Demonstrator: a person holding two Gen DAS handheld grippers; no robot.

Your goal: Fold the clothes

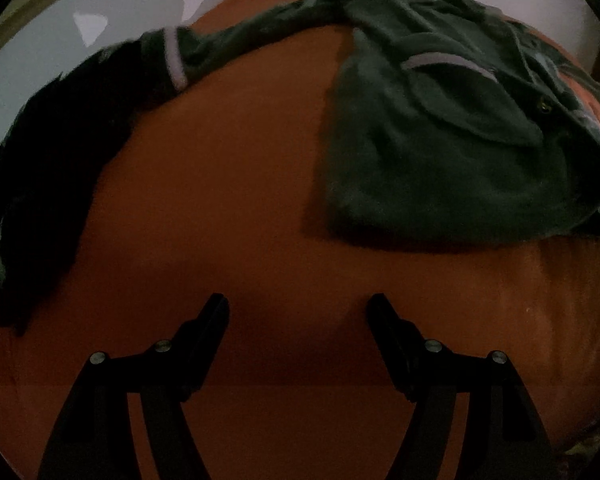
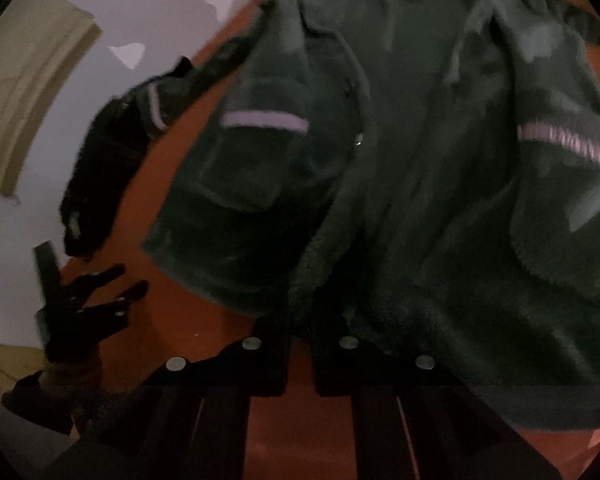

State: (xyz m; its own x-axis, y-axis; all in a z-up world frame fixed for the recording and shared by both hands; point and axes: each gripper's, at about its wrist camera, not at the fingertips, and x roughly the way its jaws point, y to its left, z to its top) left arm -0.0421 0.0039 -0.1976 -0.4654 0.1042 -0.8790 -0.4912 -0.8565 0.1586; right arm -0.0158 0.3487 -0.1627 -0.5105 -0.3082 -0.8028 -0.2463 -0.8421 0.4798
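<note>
While the light is dim and both views are blurred, the layout reads as follows, left to right.

Left sleeve: dark sleeve [image 1: 52, 184] of the garment trails down the left edge of the orange worktop [image 1: 240, 200], its striped cuff band [image 1: 174, 56] near the far rim; part of it hangs over the edge.

Left claw: left claw [image 1: 298, 308] hovers above bare orange surface with its jaws standing wide apart and nothing between them; the fabric lies well apart from it, up and to either side. From the right wrist view the same claw [image 2: 134, 282] shows at the far left, held by a gloved hand [image 2: 72, 336], fingers [image 2: 106, 274] spread.

Green jacket: a fleecy green jacket [image 2: 420, 160] lies spread on the worktop, front open, filling the middle and right of the right wrist view; in the left wrist view its body [image 1: 440, 140] sits to the upper right.

Pale stripes: one pale stripe [image 2: 264, 120] crosses the left chest panel, another pale band [image 2: 568, 144] crosses the right side.

Right claw: right claw [image 2: 300, 328] is closed at the jacket's lower hem, its jaws drawn together with the fabric edge pinched between them.

Containers: cannot tell of any in these views.

Background: pale wall [image 2: 100, 8] and a beige frame [image 2: 32, 92] beyond the worktop.
</note>
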